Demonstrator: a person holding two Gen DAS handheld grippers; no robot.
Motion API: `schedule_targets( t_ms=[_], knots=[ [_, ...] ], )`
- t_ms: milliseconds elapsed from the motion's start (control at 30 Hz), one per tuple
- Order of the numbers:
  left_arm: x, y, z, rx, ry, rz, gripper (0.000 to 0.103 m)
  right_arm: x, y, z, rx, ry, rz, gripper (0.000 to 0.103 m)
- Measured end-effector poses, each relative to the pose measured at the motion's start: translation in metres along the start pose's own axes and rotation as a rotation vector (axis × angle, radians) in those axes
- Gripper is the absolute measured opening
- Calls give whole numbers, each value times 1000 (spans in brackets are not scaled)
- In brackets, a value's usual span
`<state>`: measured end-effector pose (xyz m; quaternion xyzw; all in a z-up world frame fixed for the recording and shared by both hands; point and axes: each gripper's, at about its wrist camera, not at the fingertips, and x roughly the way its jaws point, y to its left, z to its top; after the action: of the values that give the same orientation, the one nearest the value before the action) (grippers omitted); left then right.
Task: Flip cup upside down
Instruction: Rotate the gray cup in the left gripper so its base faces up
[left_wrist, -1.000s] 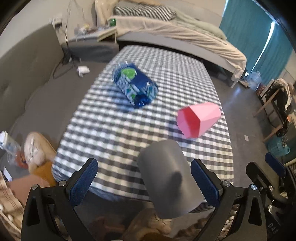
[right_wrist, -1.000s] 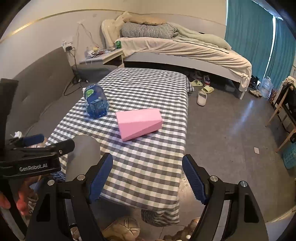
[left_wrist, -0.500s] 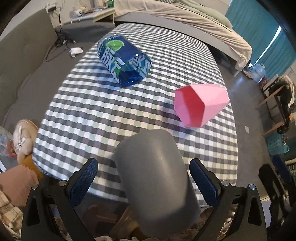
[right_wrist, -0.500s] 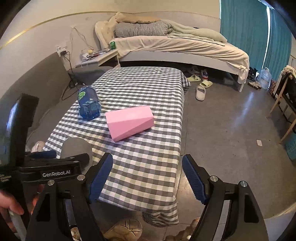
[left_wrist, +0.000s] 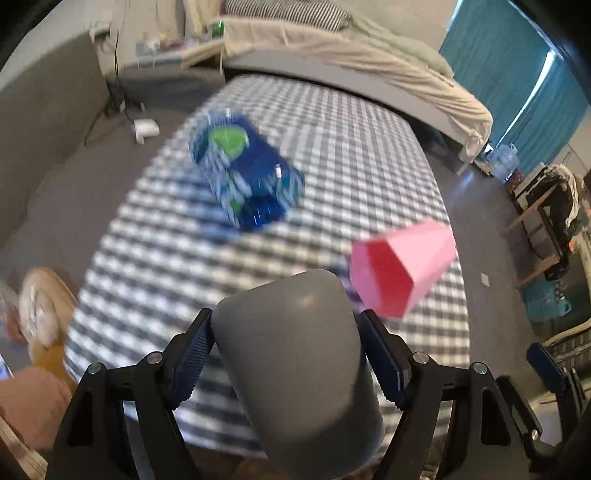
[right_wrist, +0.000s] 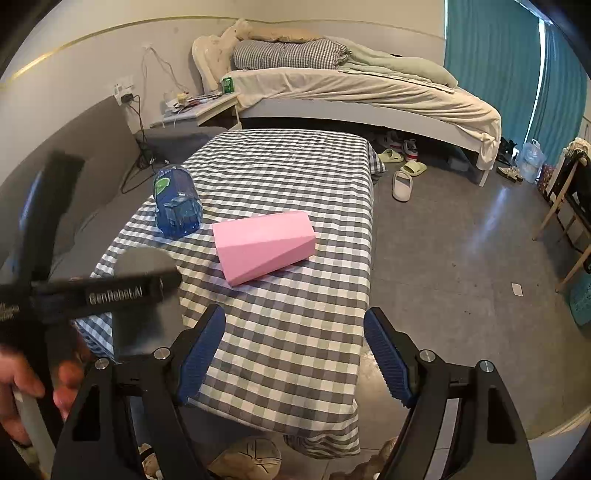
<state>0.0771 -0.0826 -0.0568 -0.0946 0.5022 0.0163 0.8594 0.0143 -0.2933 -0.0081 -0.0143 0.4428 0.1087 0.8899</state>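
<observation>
Now left claw (left_wrist: 286, 354) clamped on grey cup (left_wrist: 295, 369), right claw (right_wrist: 293, 354) wide, holding nothing.

I'm seeing motion blur smearing the blue translucent plastic bottle (left_wrist: 246, 176) and the grey-and-white checked tablecloth (left_wrist: 155, 266) in my left wrist view. The matte grey cup (left_wrist: 295, 362) is hiding part of the table edge, and its lower end is running off the bottom. In my right view, the black left gripper (right_wrist: 110, 291) is covering most of that cup (right_wrist: 144, 258).

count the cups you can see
3: grey cup clamped in the left gripper at the table's near edge, pink cup lying mid-table, blue cup lying beyond it to the left.
</observation>
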Motion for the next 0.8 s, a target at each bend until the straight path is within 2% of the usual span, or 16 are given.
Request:
schedule_targets(
  t_ms=[100, 267, 367, 500, 667, 800],
  knots=[
    [-6, 0, 3, 39, -76, 23, 80, 3, 2, 0, -4, 5, -7, 77],
    [-20, -10, -10, 162, -252, 56, 79, 6, 6, 1, -16, 12, -22, 77],
    [-19, -8, -18, 183, -294, 55, 79, 7, 9, 0, -22, 17, -26, 77],
    [-25, -12, -32, 241, -303, 56, 78, 6, 13, -1, -38, 16, -26, 77],
    [-21, -5, -41, 209, -241, -38, 78, 5, 12, -1, -27, 12, -18, 77],
    [-17, -5, -48, 195, -217, -68, 79, 3, 12, 0, -21, 7, -11, 77]
  ],
)
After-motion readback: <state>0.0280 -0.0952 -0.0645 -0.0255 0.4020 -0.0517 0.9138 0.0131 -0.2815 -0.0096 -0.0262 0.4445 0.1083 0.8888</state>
